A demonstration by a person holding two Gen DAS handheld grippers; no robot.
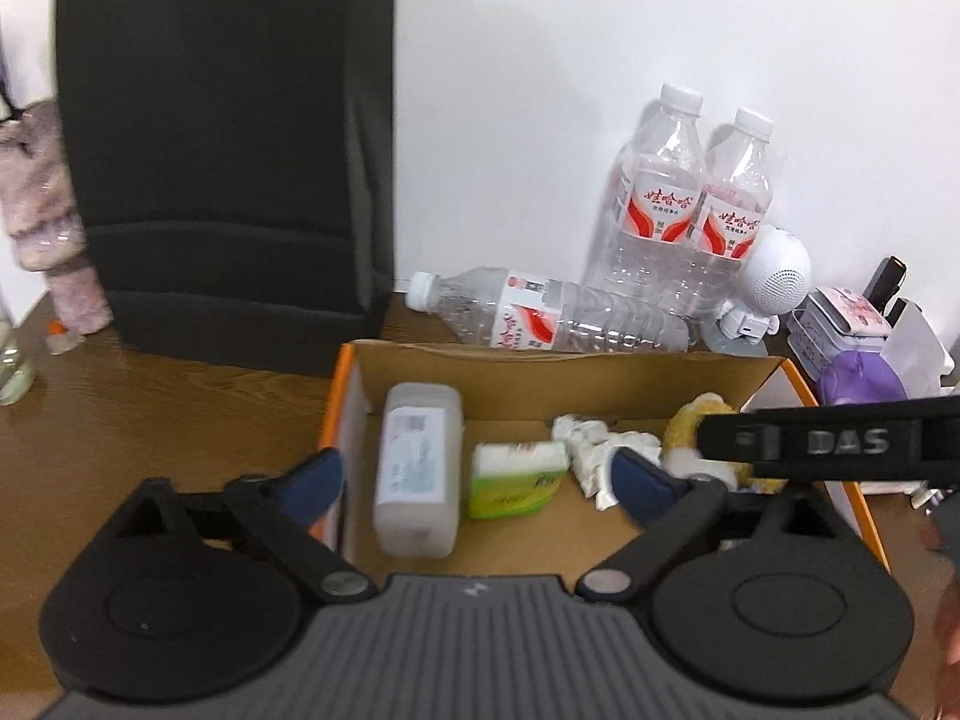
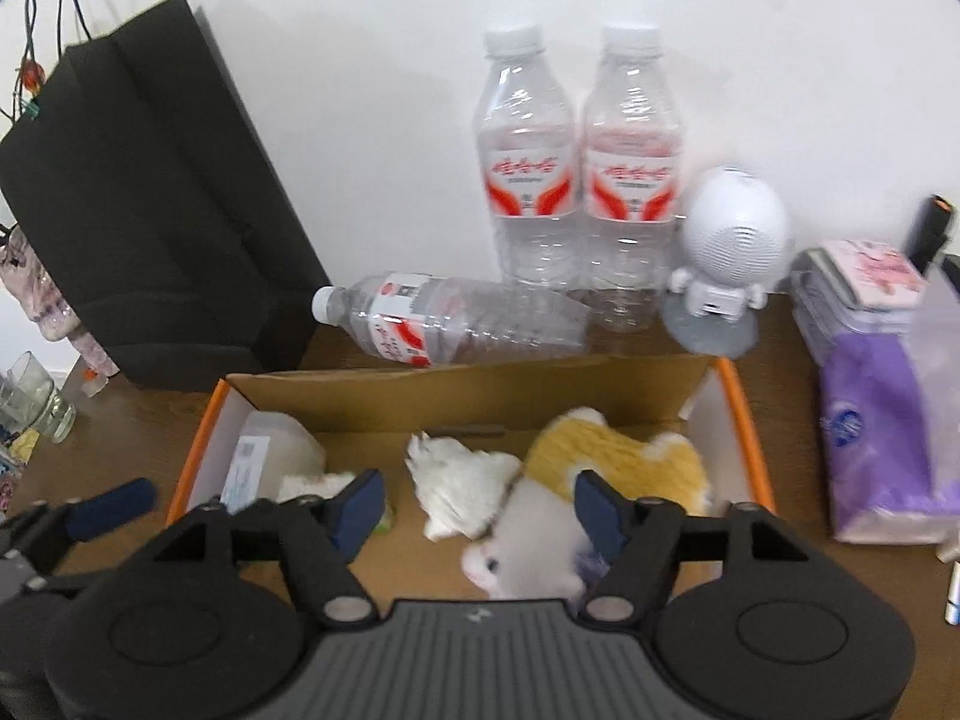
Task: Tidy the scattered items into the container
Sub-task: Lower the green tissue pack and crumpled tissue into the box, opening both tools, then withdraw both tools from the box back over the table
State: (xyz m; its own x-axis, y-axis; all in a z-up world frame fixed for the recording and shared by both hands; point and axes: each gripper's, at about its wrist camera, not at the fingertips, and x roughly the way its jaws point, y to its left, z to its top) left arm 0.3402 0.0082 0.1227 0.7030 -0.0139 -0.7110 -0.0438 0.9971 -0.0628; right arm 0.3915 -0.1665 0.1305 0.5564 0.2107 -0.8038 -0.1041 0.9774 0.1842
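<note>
Left claw (image 1: 474,483) hangs spread wide over the cardboard box (image 1: 540,369) on the counter (image 1: 150,420), gripping nothing. Inside, from the left: a translucent jug (image 1: 417,468) lying flat, a green tissue pack (image 1: 516,477), crumpled white paper (image 1: 591,450), then a yellow plush (image 2: 618,459) and a white plush (image 2: 528,546) at the right. Right claw (image 2: 477,510) is parted above the white plush, empty.
</note>
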